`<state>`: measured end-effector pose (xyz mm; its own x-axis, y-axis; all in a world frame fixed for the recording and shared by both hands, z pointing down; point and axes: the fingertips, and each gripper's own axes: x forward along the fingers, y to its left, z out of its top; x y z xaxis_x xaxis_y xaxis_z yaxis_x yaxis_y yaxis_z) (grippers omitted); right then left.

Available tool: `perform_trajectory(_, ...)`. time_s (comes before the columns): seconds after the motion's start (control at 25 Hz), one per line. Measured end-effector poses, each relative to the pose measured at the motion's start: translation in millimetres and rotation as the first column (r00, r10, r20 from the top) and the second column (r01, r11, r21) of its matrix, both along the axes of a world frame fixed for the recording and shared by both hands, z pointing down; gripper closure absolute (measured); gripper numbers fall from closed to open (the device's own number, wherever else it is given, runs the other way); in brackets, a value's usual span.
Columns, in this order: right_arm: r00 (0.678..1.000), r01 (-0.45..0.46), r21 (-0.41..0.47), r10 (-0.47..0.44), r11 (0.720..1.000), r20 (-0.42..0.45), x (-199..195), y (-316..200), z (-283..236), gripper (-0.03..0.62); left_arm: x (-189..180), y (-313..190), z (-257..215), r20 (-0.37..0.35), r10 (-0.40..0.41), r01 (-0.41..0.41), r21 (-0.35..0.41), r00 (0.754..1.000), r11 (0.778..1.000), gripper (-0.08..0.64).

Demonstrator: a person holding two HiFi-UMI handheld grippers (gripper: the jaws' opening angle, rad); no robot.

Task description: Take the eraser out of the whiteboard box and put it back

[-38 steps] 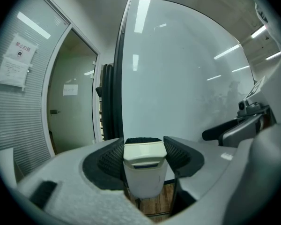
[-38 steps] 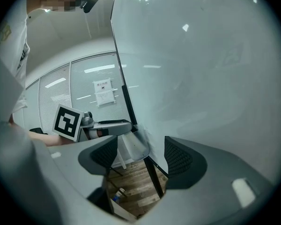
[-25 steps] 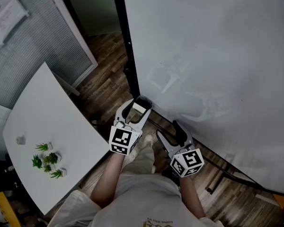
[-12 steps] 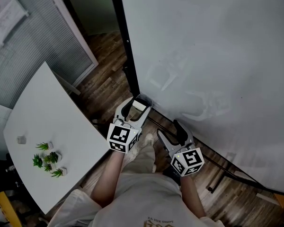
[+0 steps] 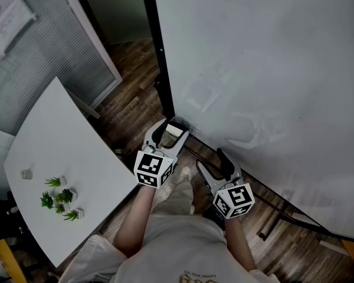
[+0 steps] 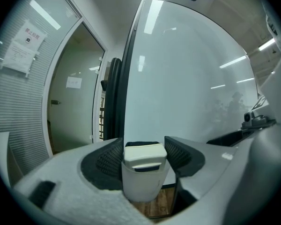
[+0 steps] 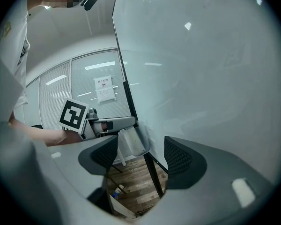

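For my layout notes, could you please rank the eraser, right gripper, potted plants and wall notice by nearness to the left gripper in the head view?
1. Eraser, in the left gripper's tongs, just eased open slightly.
2. Right gripper, just to its right.
3. Potted plants, on the white table, lower left.
4. Wall notice, far upper left.

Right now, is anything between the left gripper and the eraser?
Nothing visible. The eraser stands in its box, already between the left gripper's jaws, which have just been opening; whether the pads touch it is unclear.
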<state>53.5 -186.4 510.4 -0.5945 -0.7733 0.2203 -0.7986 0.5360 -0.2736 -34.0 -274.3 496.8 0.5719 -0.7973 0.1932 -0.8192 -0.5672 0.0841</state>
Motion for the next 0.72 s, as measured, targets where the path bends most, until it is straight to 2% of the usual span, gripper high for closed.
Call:
perform_trajectory(0.44, 1.000, -0.002, 0.026, 0.002, 1.000, -0.012, -3, 6, -8, 0.278, -10, 6, -18, -0.048, -0.022, 0.024, 0.030, 0.999, 0.999, 0.282)
perform_trajectory(0.72, 1.000, -0.017, 0.044, 0.018, 0.999, -0.017, -2, 13, -16, 0.278, -15, 21, -22, 0.004, -0.026, 0.026, 0.041, 1.000, 0.999, 0.284)
